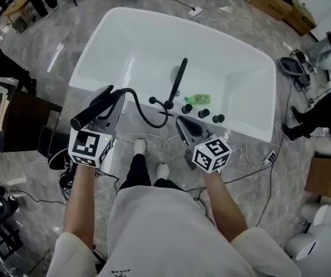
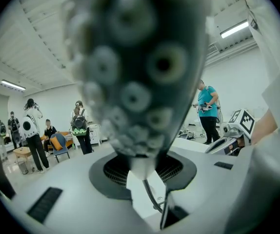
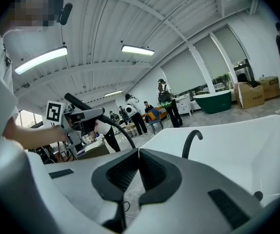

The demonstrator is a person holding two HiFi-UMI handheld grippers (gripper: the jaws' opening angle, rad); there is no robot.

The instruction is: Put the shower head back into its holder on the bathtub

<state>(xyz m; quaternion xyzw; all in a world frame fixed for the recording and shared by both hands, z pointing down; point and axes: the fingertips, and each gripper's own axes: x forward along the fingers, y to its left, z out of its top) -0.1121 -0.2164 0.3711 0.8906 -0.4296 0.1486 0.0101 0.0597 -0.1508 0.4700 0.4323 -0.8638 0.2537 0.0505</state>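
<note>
My left gripper (image 1: 115,101) is shut on the black shower head (image 1: 91,113) and holds it in the air, just short of the near rim of the white bathtub (image 1: 240,68). The black hose (image 1: 142,113) curves from it to the fittings on the rim. In the left gripper view the nozzle face (image 2: 135,72) fills the frame above the jaws (image 2: 143,173). A black curved faucet (image 1: 177,81) and black knobs (image 1: 203,113) stand on the near rim. My right gripper (image 1: 180,120) is shut and empty, close to the knobs. The right gripper view (image 3: 138,151) shows the faucet (image 3: 191,140).
A small green object (image 1: 198,99) lies on the rim behind the knobs. Cables (image 1: 252,172) trail over the floor near my feet. Cardboard boxes (image 1: 326,176) stand at the right, a dark desk (image 1: 21,120) at the left. Several people stand in the room beyond.
</note>
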